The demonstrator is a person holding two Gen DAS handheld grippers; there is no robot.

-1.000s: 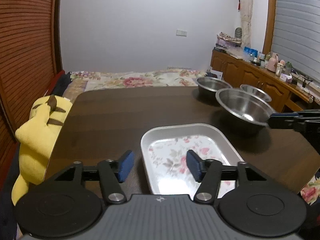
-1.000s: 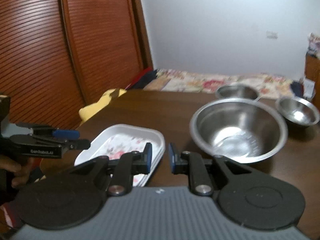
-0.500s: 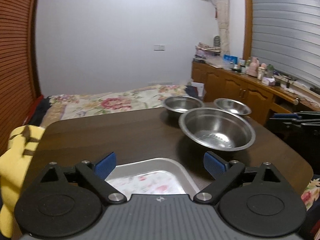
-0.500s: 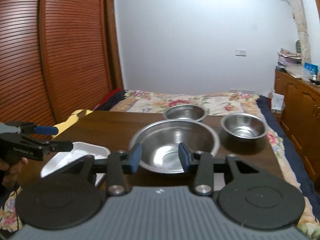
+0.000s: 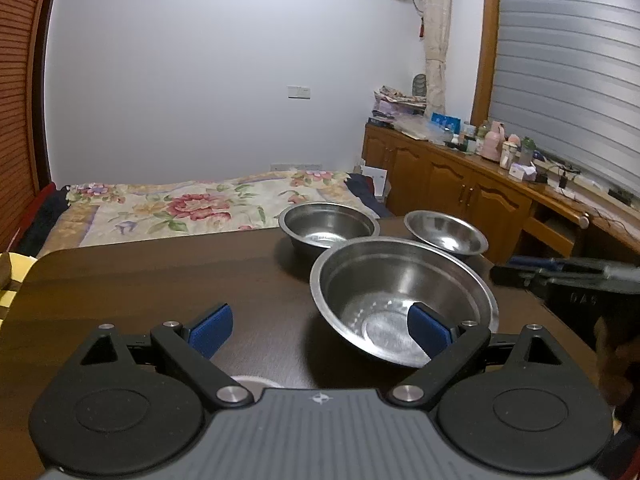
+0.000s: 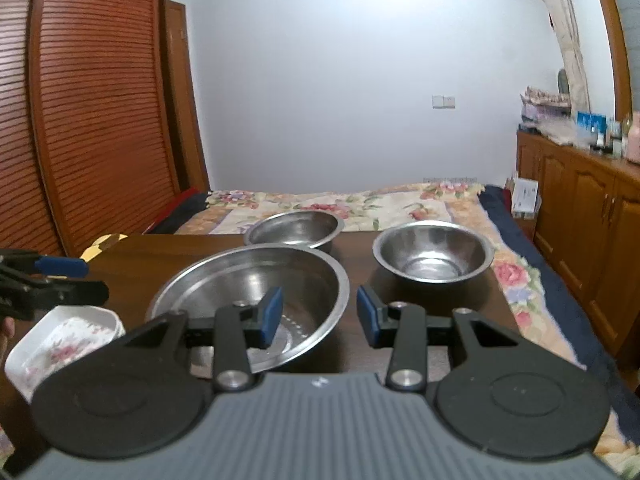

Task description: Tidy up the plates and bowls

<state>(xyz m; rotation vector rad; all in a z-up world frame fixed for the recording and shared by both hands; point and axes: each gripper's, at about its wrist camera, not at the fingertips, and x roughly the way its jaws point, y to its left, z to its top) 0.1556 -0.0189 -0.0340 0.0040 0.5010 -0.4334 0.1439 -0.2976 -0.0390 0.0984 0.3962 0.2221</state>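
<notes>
Large steel bowl (image 6: 256, 300) lies just ahead of right tongs (image 6: 316, 316), part-open, empty; left tongs (image 5: 320, 330) wide, empty.

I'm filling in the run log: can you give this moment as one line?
left tool: open, empty | right tool: open, empty | large bowl: on table, untouched | floral tray: on table

The flowered tray (image 6: 60, 344) is half lost: from the left wrist only a pale sliver of its rim (image 5: 250, 380) peeks out above the tongs' housing, and from the right its near corner slips behind the housing. The large steel bowl (image 6: 248, 296) has its near rim covered by a tong finger (image 6: 270, 316). The yellow plush (image 5: 8, 276) is cut by the frame's edge. Bottles on the sideboard (image 5: 496, 148) are too small to tell apart.
</notes>
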